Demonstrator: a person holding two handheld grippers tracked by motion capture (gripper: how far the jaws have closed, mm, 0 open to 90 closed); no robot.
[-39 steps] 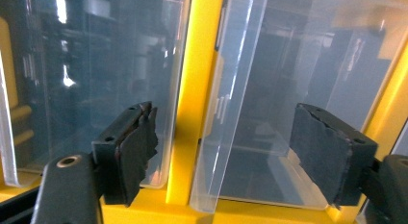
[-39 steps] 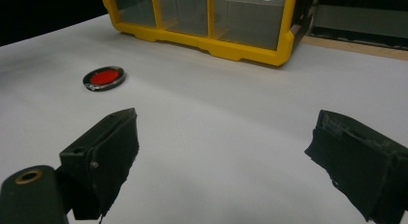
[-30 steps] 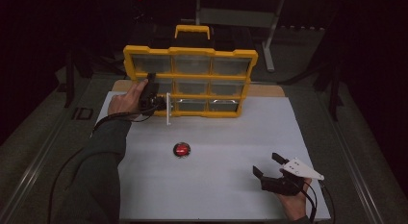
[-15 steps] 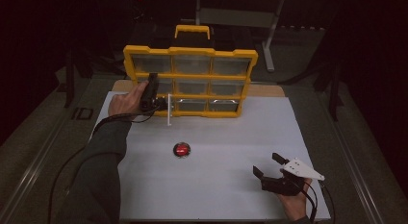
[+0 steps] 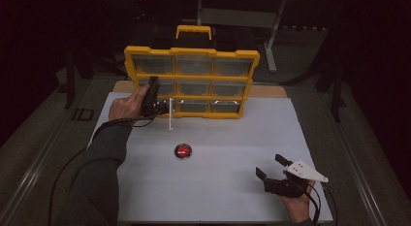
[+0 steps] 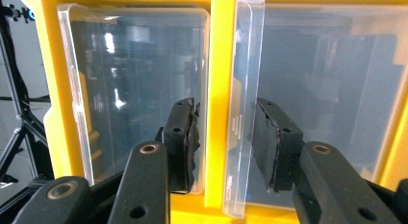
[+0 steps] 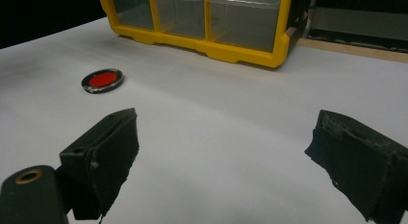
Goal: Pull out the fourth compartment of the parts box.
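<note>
A yellow drawer cabinet [image 5: 191, 54] with clear drawers stands upright at the back of the white sheet [image 5: 232, 134]. My left gripper [image 5: 162, 107] reaches its lower left drawers. In the left gripper view, a clear drawer lip [image 6: 243, 113] stands between the jaws of the left gripper [image 6: 226, 106]. The jaws have just been closing; one pad [image 6: 272, 142] lies against the lip, and a gap shows beside the other pad. The lip shows as a pale bar [image 5: 170, 117] in the high view. A red disc [image 5: 183, 150] lies mid-sheet. My right gripper [image 5: 269, 165] rests open at the front right, holding nothing.
The right gripper view has the red disc [image 7: 102, 80] ahead to the left and the cabinet's base [image 7: 211, 46] farther back. Bare white sheet lies between the right gripper [image 7: 226, 120] and both. Dark floor and stands surround the table.
</note>
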